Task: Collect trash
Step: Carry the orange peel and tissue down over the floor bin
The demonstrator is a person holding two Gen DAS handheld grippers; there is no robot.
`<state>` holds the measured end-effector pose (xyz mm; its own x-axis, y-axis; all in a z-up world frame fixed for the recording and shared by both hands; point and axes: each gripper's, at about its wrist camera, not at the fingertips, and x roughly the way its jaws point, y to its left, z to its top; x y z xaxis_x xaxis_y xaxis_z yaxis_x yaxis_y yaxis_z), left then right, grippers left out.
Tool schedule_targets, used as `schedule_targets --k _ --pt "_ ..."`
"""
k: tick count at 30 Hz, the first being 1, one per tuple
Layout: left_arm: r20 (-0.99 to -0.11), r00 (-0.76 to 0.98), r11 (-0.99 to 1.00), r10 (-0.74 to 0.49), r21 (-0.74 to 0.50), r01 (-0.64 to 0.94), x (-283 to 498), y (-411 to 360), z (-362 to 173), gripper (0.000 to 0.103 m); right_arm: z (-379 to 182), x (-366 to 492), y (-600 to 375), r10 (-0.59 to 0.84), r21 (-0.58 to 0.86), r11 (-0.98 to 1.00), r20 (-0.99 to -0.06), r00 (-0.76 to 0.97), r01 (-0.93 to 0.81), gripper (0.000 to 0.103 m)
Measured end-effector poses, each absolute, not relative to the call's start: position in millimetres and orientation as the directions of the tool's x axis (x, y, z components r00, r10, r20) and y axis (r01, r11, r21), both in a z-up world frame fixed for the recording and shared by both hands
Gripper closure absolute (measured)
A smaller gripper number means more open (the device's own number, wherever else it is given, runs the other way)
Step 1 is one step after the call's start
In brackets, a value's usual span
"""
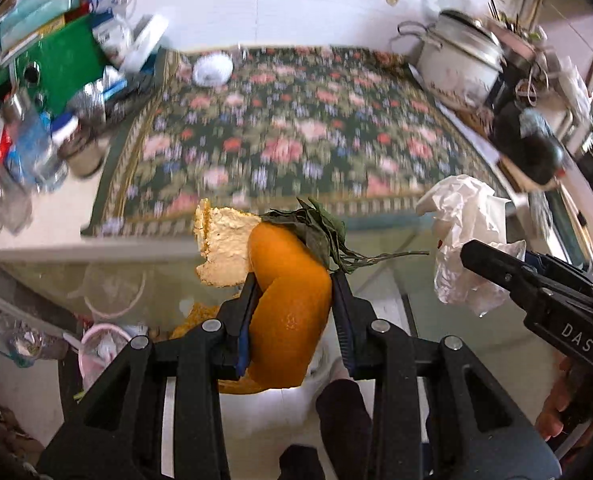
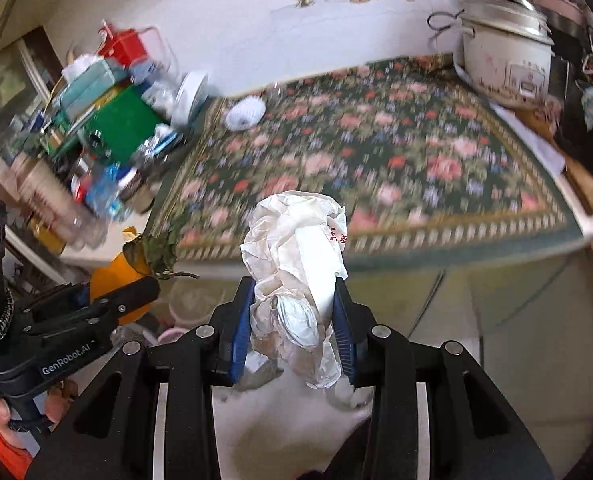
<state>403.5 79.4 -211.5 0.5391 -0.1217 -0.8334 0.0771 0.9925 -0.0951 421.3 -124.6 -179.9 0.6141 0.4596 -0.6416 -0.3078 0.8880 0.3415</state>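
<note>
My left gripper [image 1: 292, 280] is shut on a big piece of orange peel [image 1: 288, 312] with pale pith and a dried leafy stem [image 1: 320, 232] at its top. It hangs in front of the table's near edge. My right gripper [image 2: 294, 284] is shut on a crumpled white plastic wrapper [image 2: 296, 248] with red print. In the left wrist view the wrapper [image 1: 464, 232] and the right gripper's black finger [image 1: 508, 276] appear at the right. In the right wrist view the peel [image 2: 112, 276] and the left gripper's body show at the lower left, with a hand under it.
A floral cloth [image 1: 296, 128] covers the table. Boxes, bottles and a green box [image 1: 68, 68] crowd its left side. A white rice cooker [image 1: 460, 56] stands at the back right, a small white bowl [image 1: 212, 68] at the back. Below the table edge lies a pale floor and a pink basket [image 1: 100, 348].
</note>
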Motion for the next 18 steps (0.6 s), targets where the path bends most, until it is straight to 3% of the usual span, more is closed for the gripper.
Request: schedule_targets --k 10,18 --pt "-0.918 0.372 0.99 -0.138 -0.129 0.05 377 86 -305 0.069 -242 385 -119 0.408 0.323 0.913 -0.754 0.516 -0.25 0.069" --pt "-0.949 0.291 0.989 -0.122 -0.141 -0.047 391 87 -408 0.069 -335 409 -128 0.373 0.306 0.926 -0.836 0.403 -0.223 0.069"
